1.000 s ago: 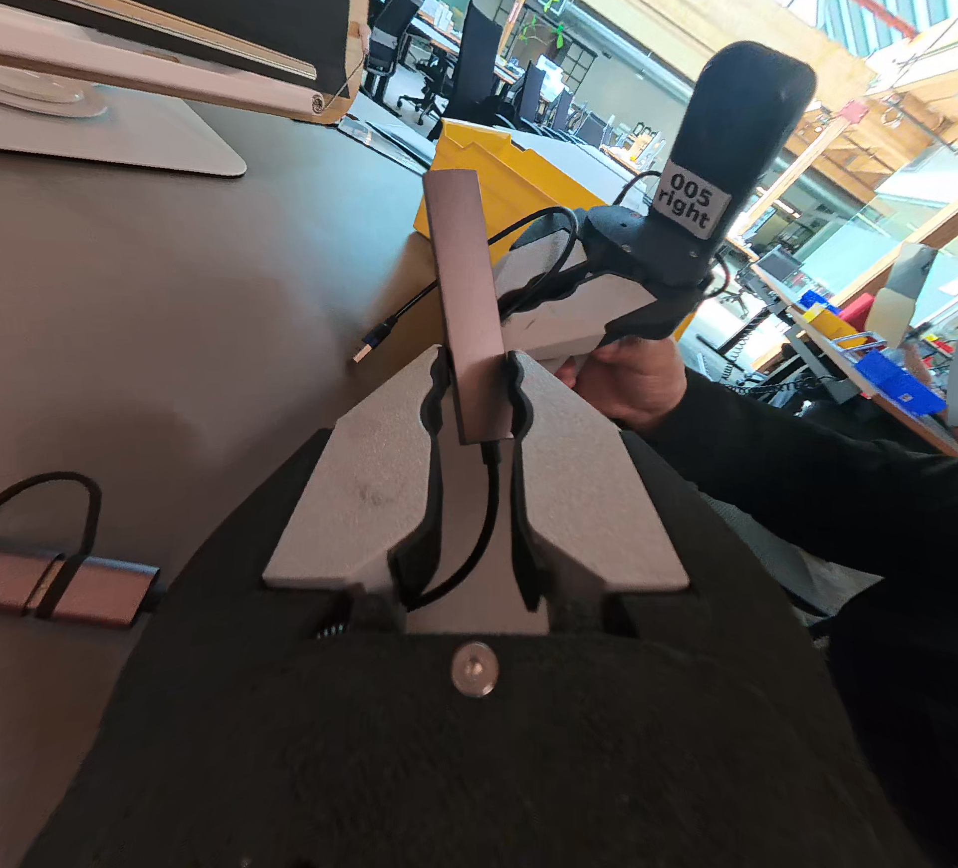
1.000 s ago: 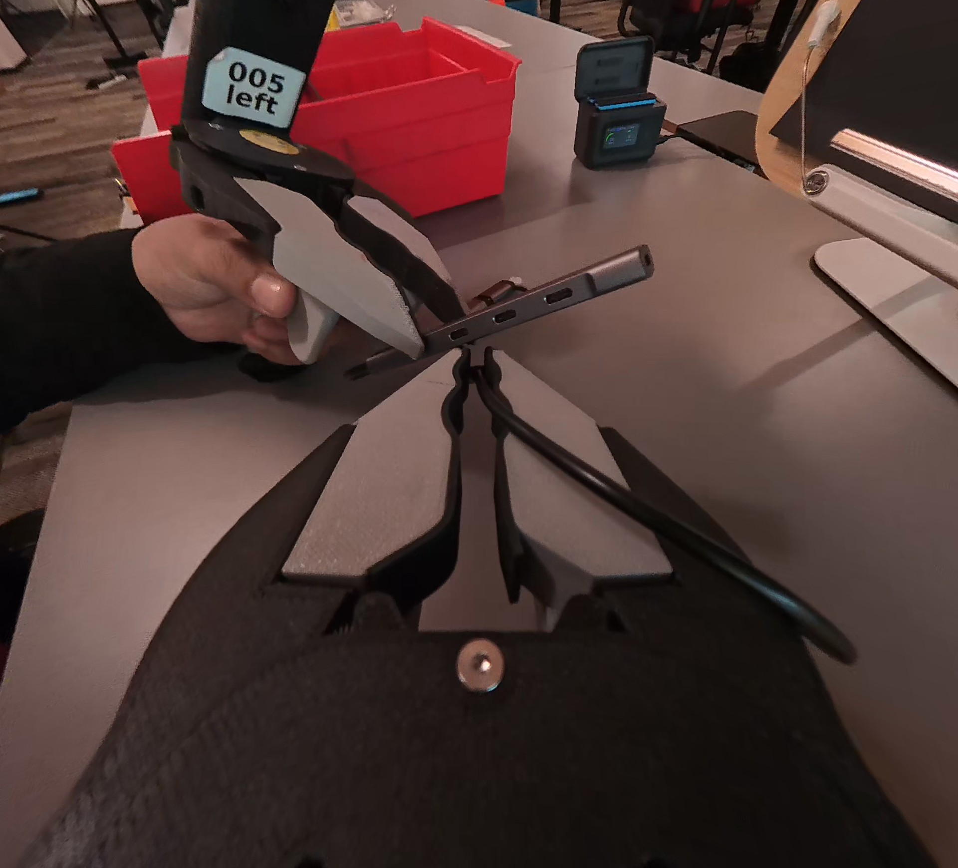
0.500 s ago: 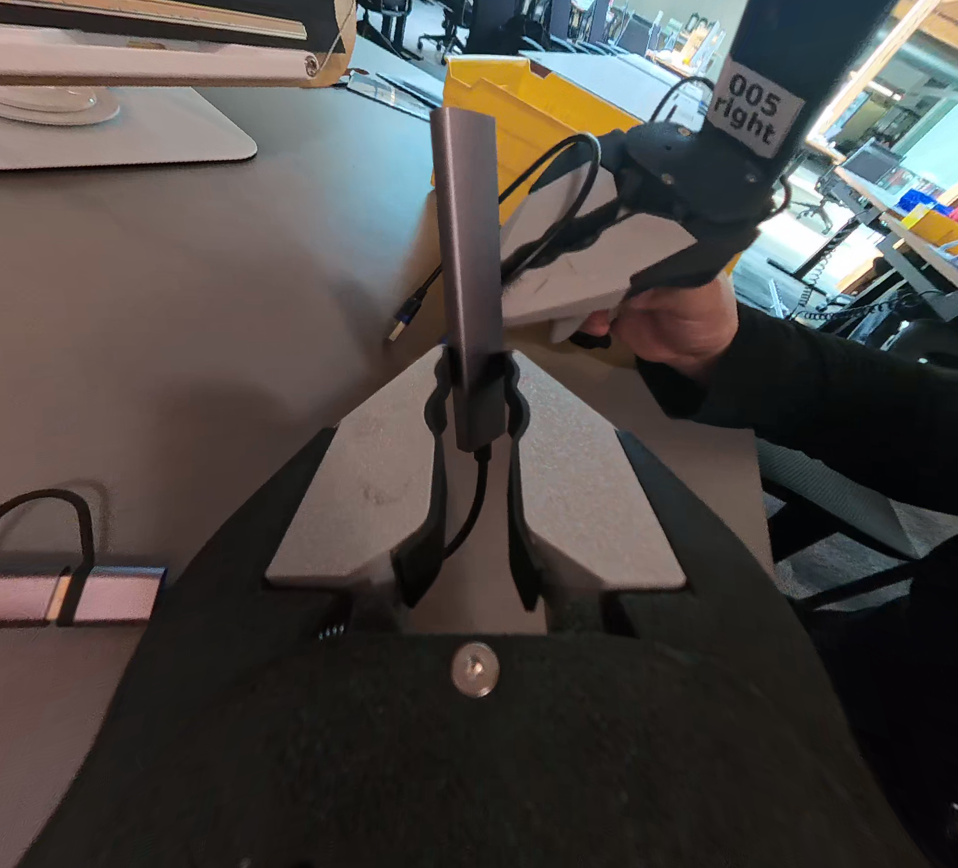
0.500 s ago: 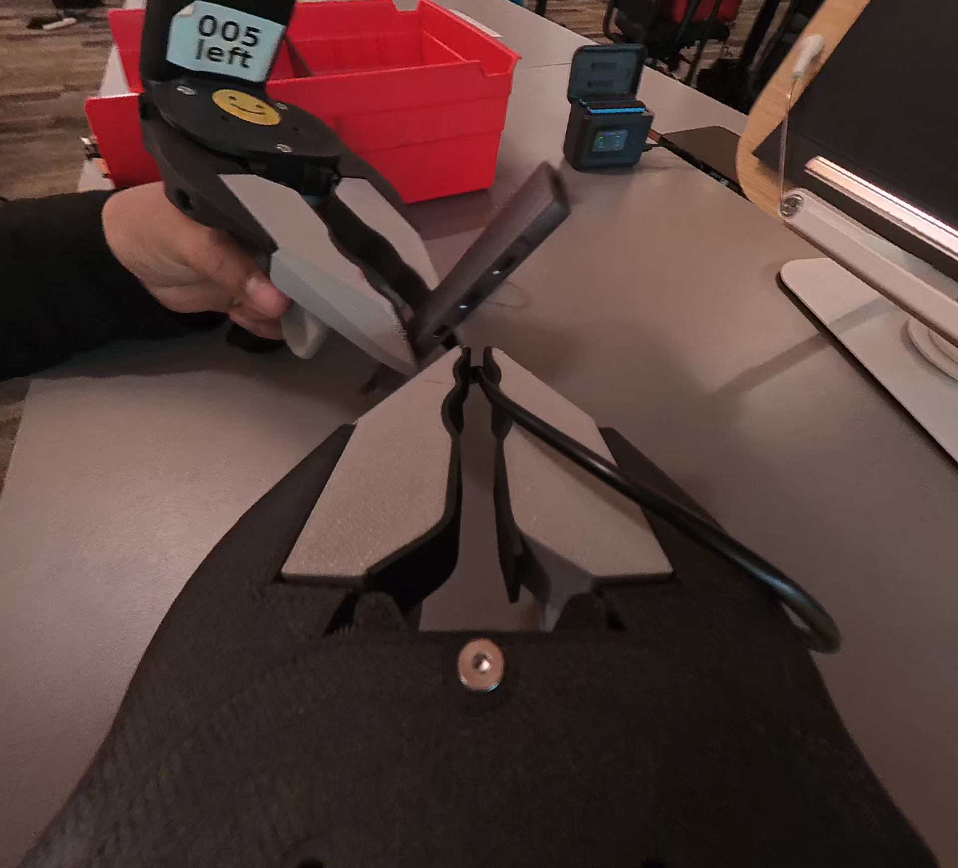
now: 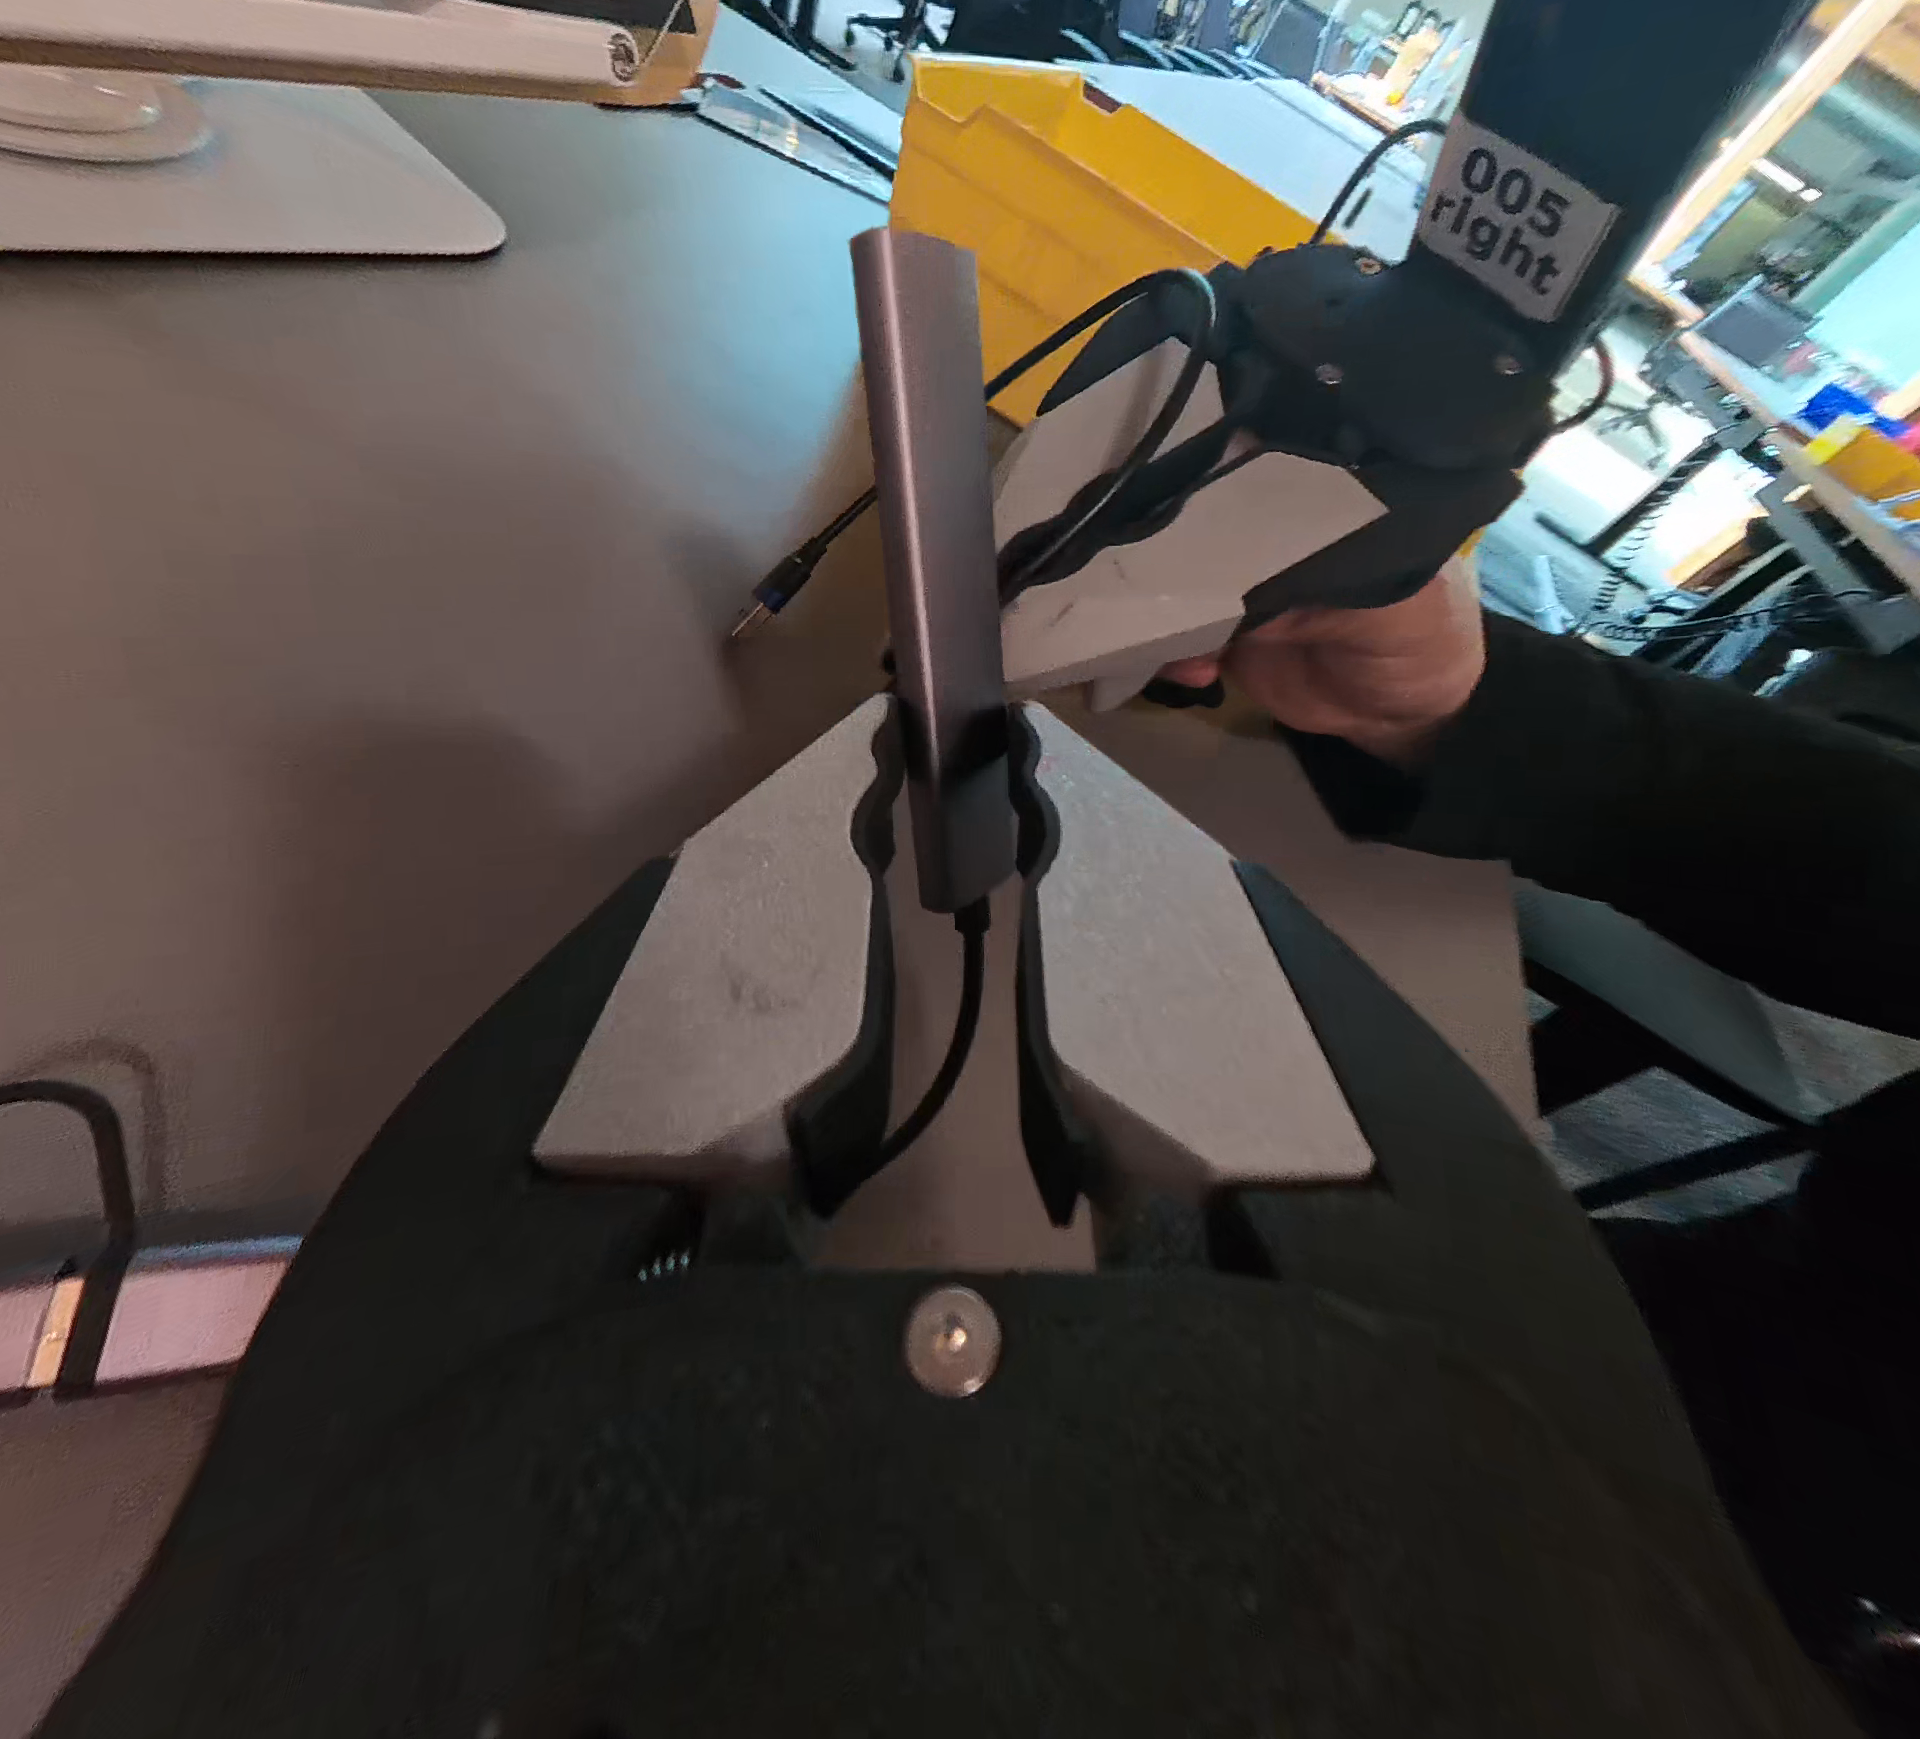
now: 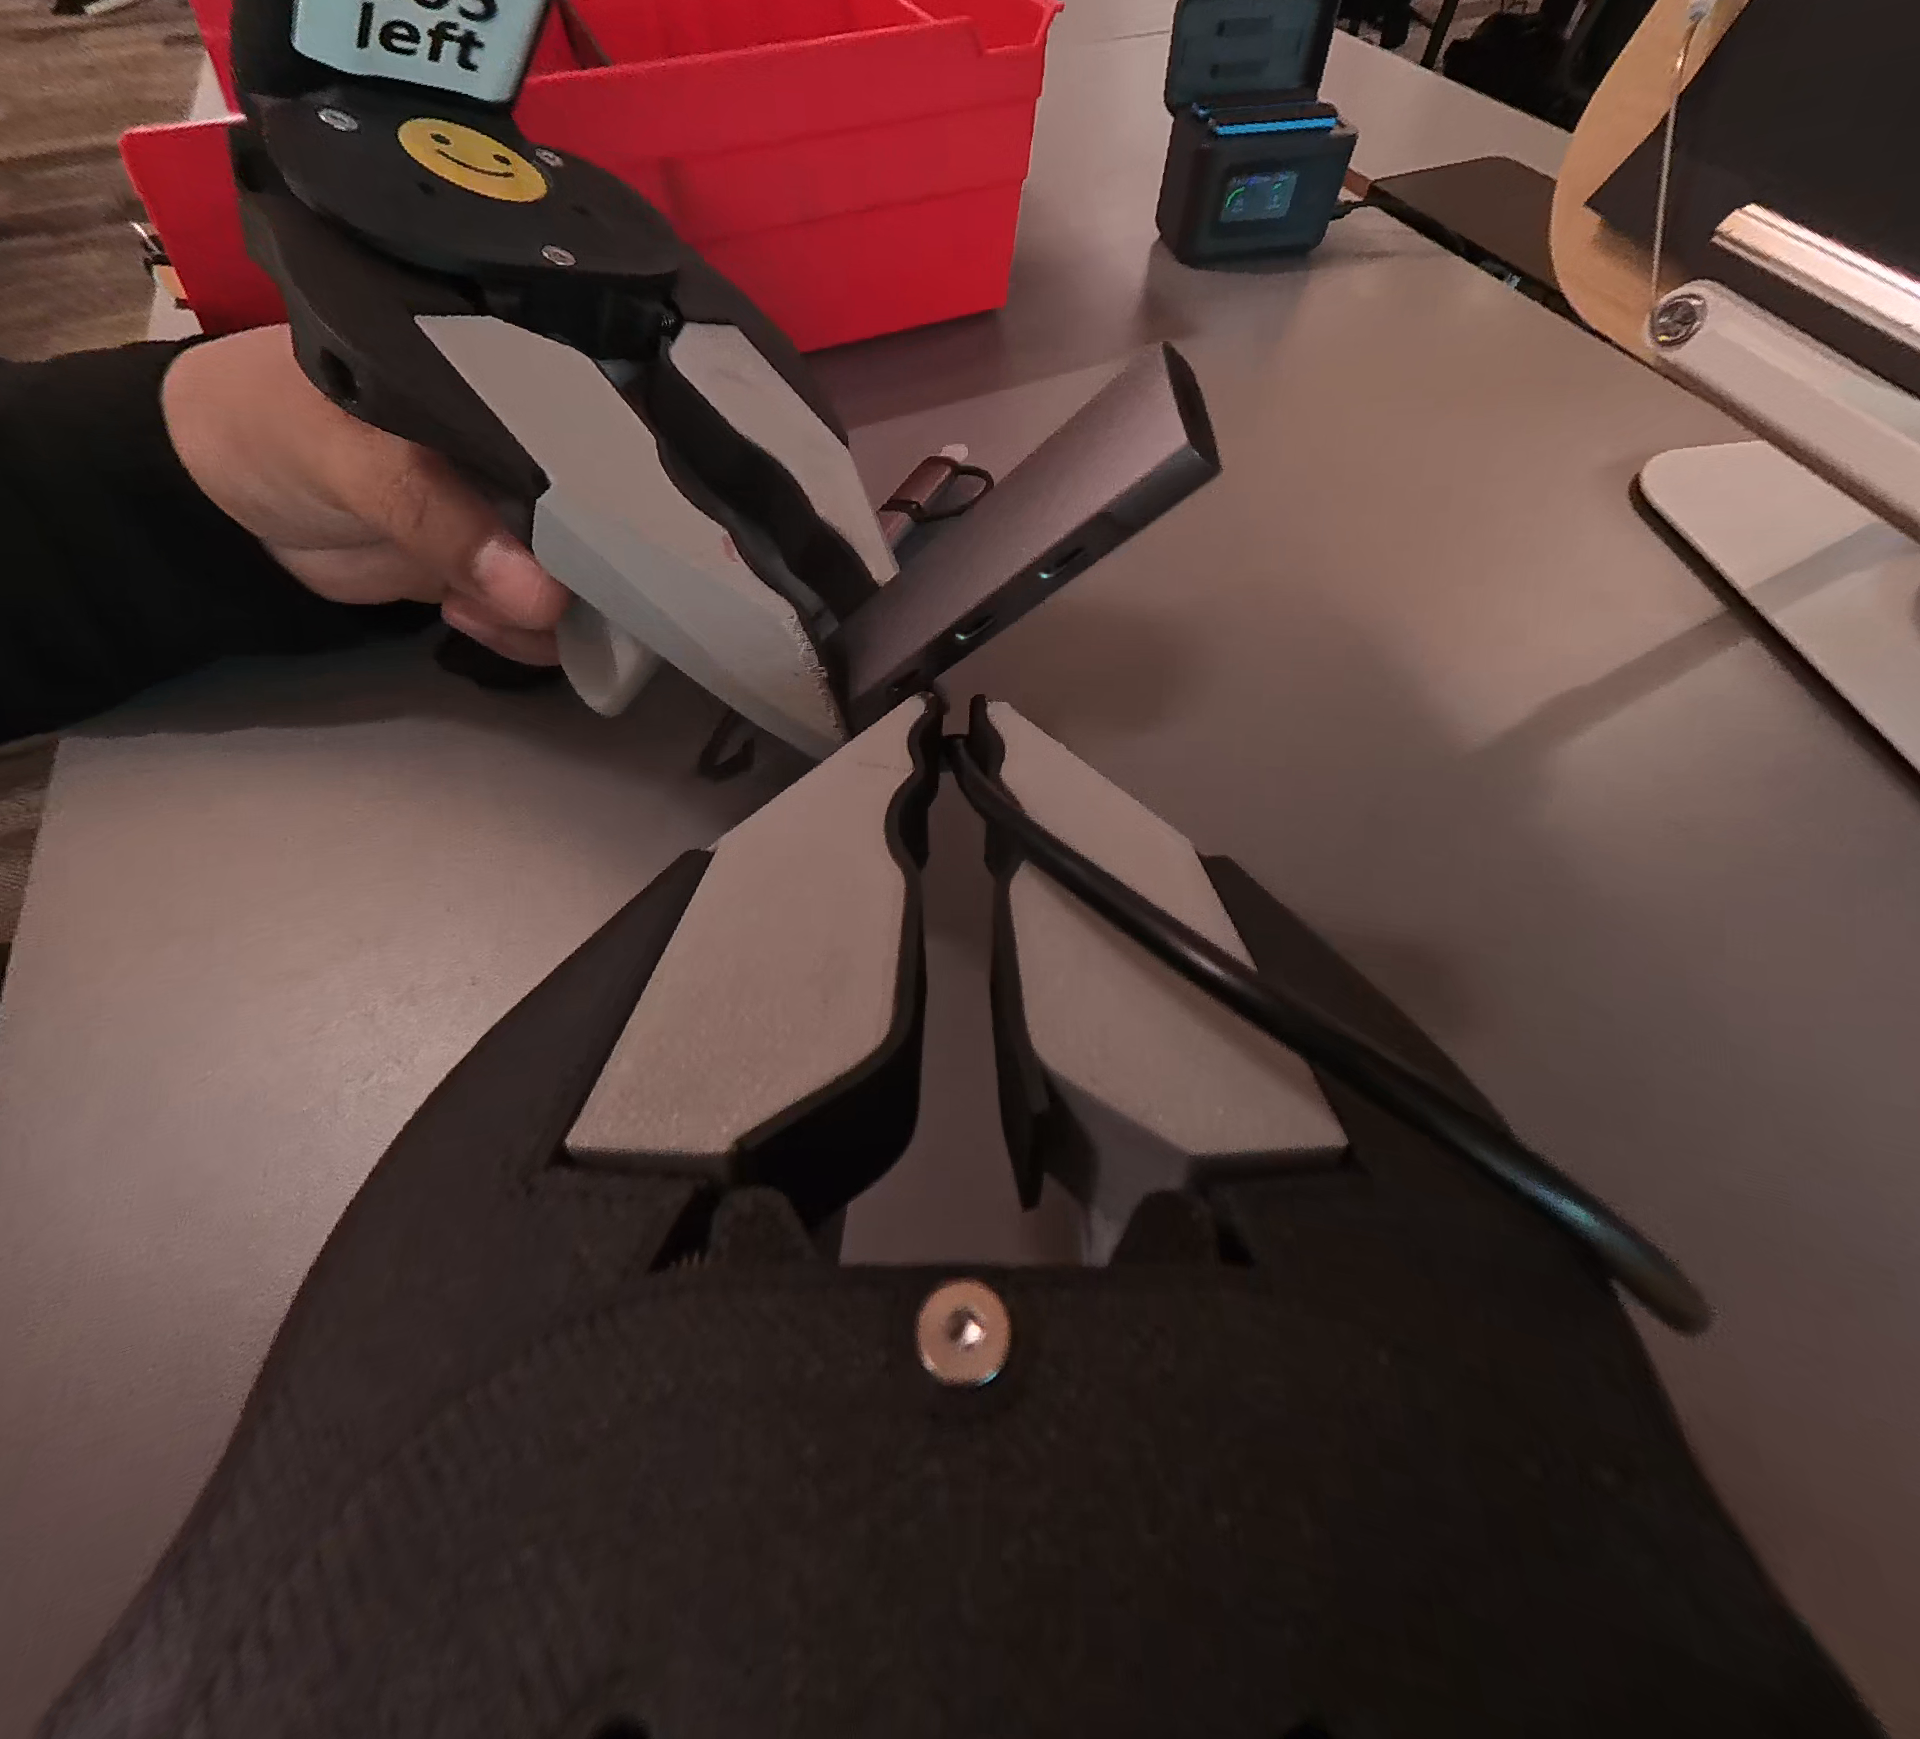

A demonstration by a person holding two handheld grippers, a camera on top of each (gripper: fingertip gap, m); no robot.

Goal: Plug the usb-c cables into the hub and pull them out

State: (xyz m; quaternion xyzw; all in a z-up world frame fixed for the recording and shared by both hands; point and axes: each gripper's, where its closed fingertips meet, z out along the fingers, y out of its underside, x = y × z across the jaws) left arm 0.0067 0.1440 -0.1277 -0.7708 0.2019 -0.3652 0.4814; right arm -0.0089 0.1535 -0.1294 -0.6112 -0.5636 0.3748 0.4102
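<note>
My left gripper [image 5: 951, 754] is shut on the near end of a slim grey usb hub [image 5: 925, 463], which stands up out of its fingertips. The hub's own short black lead hangs down between the fingers. My right gripper [image 6: 951, 718] is shut on a black usb-c cable [image 6: 1247, 993]. Its tips sit right at the port side of the hub [image 6: 1039, 505], next to the left gripper [image 6: 847, 650]. The plug end is hidden, so I cannot tell if it is seated. In the left wrist view the right gripper [image 5: 1013, 567] presses against the hub's right side.
A red bin [image 6: 831, 131] and a black charging case [image 6: 1252, 172] stand behind the grippers. A monitor's silver stand base [image 6: 1766, 526] is at the right. A yellow bin [image 5: 1039, 193], a loose plug [image 5: 774, 609] and a second hub [image 5: 156, 1315] lie on the grey table. Both grippers' tips are close together, under 4 cm apart.
The left gripper has turned the hub, so its flat face and port side now face the right gripper. The two grippers have drawn closer together, with the right tips at the ports.
</note>
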